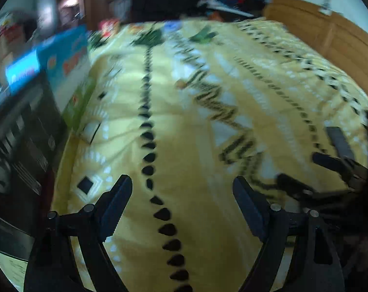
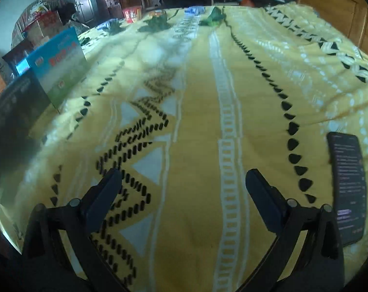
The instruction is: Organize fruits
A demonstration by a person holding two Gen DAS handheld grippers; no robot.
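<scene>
Two sets of jaws stand wide apart with nothing between them: your left gripper and your right gripper both hang over bare cloth, pointing down and forward across the bed. What you are after lies far ahead of both, at the opposite end of the yellow bedspread: a loose row of green leafy pieces and another green piece to its right, with something small and orange behind them. Whether those are fruits is hard to tell at that distance. They spread across your line of reach, not along it, and neither hand looks clearly nearer. In the left view your right gripper shows at the right edge, just beside the left one. The bedspread is soft, quilted and rumpled, printed with black teardrops and zigzags, so expect things to sink and roll a little. A dark phone lies flat near your right jaw; a blue cardboard box stands at the left edge.
</scene>
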